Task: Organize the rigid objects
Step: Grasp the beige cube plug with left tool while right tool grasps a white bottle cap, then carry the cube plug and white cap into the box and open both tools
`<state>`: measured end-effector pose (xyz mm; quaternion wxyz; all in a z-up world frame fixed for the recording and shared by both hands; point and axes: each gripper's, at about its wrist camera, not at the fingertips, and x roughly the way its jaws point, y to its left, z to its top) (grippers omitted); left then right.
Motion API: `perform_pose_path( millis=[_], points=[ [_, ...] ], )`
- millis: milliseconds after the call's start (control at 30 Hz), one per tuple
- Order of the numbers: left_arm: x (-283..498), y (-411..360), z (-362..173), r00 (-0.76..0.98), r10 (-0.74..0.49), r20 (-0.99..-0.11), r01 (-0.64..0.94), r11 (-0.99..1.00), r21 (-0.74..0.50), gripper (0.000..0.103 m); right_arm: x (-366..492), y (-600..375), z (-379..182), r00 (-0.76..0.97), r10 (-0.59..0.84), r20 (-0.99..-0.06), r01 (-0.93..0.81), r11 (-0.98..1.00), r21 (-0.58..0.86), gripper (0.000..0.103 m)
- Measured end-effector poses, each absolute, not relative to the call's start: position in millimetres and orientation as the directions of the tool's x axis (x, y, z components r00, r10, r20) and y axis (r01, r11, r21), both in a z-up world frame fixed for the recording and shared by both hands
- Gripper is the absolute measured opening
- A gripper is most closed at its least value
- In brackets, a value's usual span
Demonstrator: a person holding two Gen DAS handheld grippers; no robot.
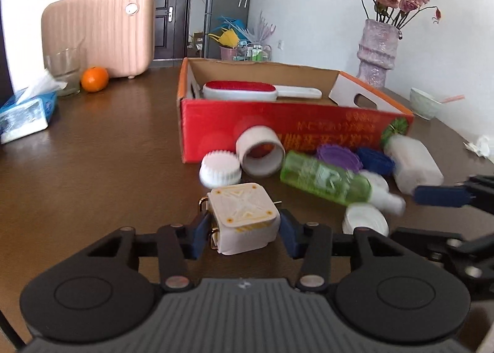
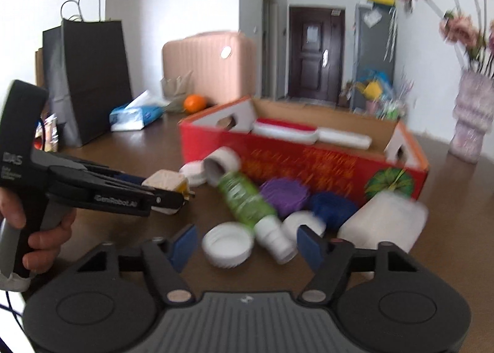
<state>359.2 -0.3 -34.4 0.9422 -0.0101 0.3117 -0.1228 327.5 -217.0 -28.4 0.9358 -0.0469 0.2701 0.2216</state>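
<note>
My left gripper (image 1: 245, 231) is shut on a cream square box (image 1: 244, 214) with gold clasps; its blue pads touch both sides. In the right wrist view a hand holds that left gripper (image 2: 173, 195) with the cream box (image 2: 165, 181) in it. My right gripper (image 2: 248, 246) is open, with a white screw cap (image 2: 227, 245) and the white neck of a lying green bottle (image 2: 247, 198) between its fingers, apart from the pads. Purple lid (image 2: 284, 195), blue lid (image 2: 332, 205), a white bottle (image 2: 383, 223) and a white tube (image 2: 220, 164) lie before the red cardboard box (image 2: 308, 164).
A red and white lint brush (image 1: 240, 90) lies inside the red box. On the brown table stand a pink case (image 1: 98, 32), an orange (image 1: 94, 79), a glass (image 1: 63, 72), a tissue pack (image 1: 24, 118), a flower vase (image 1: 376, 50), a bowl (image 1: 424, 103) and a black paper bag (image 2: 89, 75).
</note>
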Motion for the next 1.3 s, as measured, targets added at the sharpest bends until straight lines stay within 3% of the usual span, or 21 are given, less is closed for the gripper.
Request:
perform_pose_path(
  millis=[167, 300, 367, 433, 533, 633, 667, 733, 800, 1033, 1300],
  points=[
    [320, 9, -33, 0.768, -0.243, -0.593, 0.228, 0.968, -0.101, 0.051, 329, -197, -42, 0.724, 0.356, -0.591, -0.428, 0.903, 0.019, 0.063],
    [293, 4, -30, 0.718, -0.347, -0.603, 0.334, 0.932, -0.138, 0.082, 339, -187, -49, 0.725, 0.320, -0.610, -0.392, 0.920, 0.017, 0.059],
    [283, 4, -26, 0.697, -0.410, -0.589, 0.403, 0.903, -0.152, 0.081, 342, -183, -50, 0.725, 0.325, -0.607, -0.395, 0.919, 0.020, 0.046],
    [278, 10, -20, 0.734, -0.392, -0.555, 0.394, 0.911, -0.122, 0.081, 344, -180, -49, 0.727, 0.323, -0.606, -0.391, 0.920, 0.020, 0.039],
    [286, 17, -14, 0.798, -0.272, -0.538, 0.292, 0.955, -0.050, 0.082, 342, -178, -44, 0.731, 0.323, -0.601, -0.393, 0.919, 0.017, 0.039],
    [301, 19, -18, 0.795, -0.266, -0.545, 0.259, 0.962, -0.090, 0.085, 333, -181, -37, 0.740, 0.329, -0.586, -0.397, 0.918, 0.013, 0.039],
    [306, 16, -21, 0.792, -0.252, -0.556, 0.245, 0.965, -0.089, 0.083, 330, -183, -34, 0.744, 0.325, -0.584, -0.392, 0.920, 0.013, 0.039],
    [312, 10, -27, 0.789, -0.234, -0.568, 0.235, 0.969, -0.073, 0.068, 322, -190, -30, 0.754, 0.318, -0.575, -0.383, 0.924, 0.009, 0.039],
    [316, 6, -32, 0.779, -0.222, -0.586, 0.229, 0.971, -0.064, 0.041, 312, -199, -27, 0.762, 0.305, -0.572, -0.365, 0.931, 0.010, 0.039],
    [287, 14, -29, 0.784, -0.222, -0.580, 0.187, 0.975, -0.120, 0.039, 276, -230, -22, 0.783, 0.240, -0.574, -0.282, 0.959, 0.016, 0.039],
    [245, 17, 10, 0.843, -0.179, -0.508, 0.157, 0.984, -0.086, 0.039, 235, -241, -5, 0.815, 0.250, -0.522, -0.274, 0.961, 0.032, 0.039]
  ],
)
